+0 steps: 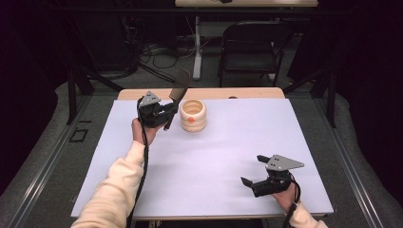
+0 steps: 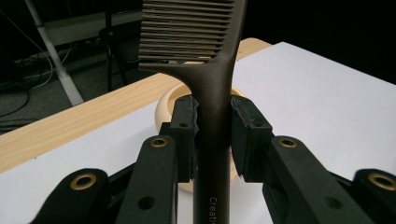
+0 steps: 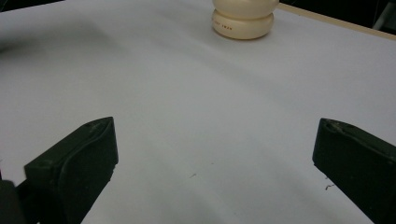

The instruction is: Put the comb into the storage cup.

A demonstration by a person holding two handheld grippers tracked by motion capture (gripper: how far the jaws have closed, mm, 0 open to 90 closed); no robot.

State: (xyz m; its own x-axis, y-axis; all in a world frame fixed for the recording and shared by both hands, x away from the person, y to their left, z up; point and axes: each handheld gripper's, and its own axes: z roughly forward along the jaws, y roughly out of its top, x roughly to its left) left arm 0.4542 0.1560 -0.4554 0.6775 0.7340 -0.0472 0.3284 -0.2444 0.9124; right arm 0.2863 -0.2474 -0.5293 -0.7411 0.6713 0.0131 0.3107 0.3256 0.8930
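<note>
**Comb held over the bench, beside the cream holder**

Your left gripper [image 1: 167, 110]: raised above the far left part of the bench, your hand under it and the cream sleeve running back toward the near edge. Its jaws are clenched on the handle of a dark comb [image 2: 212, 135], one pad on each side. The comb stands up and away from the gripper, teeth at the far end, handle running down between the jaws. In the high view the comb [image 1: 178, 90] leans over the far rim of the bench, just beside the holder.

Your right gripper [image 1: 254, 171]: low at the near right of the bench, hand behind it at the edge, jaws spread wide and holding nothing. Its own view shows bare white surface between the two jaws.

Holder [image 1: 192, 115]: a cream, ringed, round pot, open at the top, with a small orange mark on its near side. It stands upright on the white sheet, just right of your left gripper and well apart from your right one.

Bench [image 1: 214, 156]: a white sheet over a pale wooden top, the wood showing along the far edge.

Room: dark, a folding chair [image 1: 252, 50] behind the bench, cables on the grey floor.
</note>
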